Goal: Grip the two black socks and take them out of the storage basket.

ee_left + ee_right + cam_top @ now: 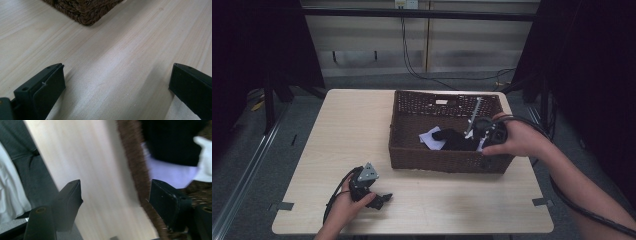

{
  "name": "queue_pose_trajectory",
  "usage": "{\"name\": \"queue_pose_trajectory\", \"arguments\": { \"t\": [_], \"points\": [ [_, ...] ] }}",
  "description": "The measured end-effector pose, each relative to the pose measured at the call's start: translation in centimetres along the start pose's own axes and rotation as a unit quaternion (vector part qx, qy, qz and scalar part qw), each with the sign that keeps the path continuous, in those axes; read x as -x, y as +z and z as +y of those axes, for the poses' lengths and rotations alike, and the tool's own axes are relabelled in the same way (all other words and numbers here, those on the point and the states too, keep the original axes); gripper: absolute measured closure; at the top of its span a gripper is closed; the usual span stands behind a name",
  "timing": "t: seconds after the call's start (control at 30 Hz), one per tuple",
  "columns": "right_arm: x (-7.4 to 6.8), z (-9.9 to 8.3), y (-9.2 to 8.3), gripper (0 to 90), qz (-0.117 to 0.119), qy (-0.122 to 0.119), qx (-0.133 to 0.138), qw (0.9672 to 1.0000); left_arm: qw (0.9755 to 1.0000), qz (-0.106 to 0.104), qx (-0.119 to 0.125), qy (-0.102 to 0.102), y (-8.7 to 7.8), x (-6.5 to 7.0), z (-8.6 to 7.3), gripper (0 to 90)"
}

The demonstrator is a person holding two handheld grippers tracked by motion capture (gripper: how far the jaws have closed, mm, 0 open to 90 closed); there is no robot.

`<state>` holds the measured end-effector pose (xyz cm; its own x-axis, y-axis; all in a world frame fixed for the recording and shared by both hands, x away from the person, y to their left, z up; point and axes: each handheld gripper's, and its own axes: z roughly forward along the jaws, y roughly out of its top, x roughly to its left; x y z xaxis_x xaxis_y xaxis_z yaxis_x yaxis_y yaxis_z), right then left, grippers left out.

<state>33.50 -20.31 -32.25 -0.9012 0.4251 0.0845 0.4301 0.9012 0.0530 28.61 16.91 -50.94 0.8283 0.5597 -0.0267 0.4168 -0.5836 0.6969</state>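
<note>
Here your right hand-held gripper (479,137) hangs over the wicker basket (412,155), jaws wide apart and gripping nothing; the black cloth (457,140) lies inside on white cloth (431,139). Your left hand-held gripper (379,200) rests on the surface (352,125), jaws wide, empty, near the basket's front corner

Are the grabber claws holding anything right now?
No. The left gripper rests open on the table; the right gripper is open above the basket, nothing between its jaws.
</note>
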Motion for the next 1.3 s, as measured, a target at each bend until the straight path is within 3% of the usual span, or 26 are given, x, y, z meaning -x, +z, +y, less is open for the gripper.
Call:
{"name": "queue_pose_trajectory", "arguments": {
  "t": [0.23,0.53,0.67,0.97,1.0,1.1,1.3],
  "points": [
    [3.3,3.0,-0.8,25.7,-0.022,0.027,0.003,0.9994,1.0000,0.000,0.000,0.000,0.0,0.0,0.0,0.0],
    [6.8,5.8,1.5,26.5,-0.033,0.062,0.023,0.9972,1.0000,-0.001,0.000,0.000,0.0,0.0,0.0,0.0],
    [7.6,7.0,3.0,35.5,-0.027,0.066,0.031,0.9970,1.0000,-0.001,0.000,0.000,0.0,0.0,0.0,0.0],
    [8.4,9.7,6.7,41.7,-0.014,0.057,0.028,0.9979,1.0000,0.001,0.001,0.001,0.0,0.0,0.0,0.0],
    [8.7,10.2,7.9,41.7,-0.015,0.060,0.019,0.9979,1.0000,0.004,0.001,0.002,0.0,0.0,0.0,0.0],
    [9.5,10.3,9.2,42.0,-0.024,0.068,0.011,0.9974,1.0000,0.000,0.001,-0.001,0.0,0.0,0.0,0.0],
    [10.4,10.7,10.5,45.8,-0.015,0.086,0.014,0.9961,1.0000,-0.001,0.001,-0.001,0.0,0.0,0.0,0.0]
  ]
}}
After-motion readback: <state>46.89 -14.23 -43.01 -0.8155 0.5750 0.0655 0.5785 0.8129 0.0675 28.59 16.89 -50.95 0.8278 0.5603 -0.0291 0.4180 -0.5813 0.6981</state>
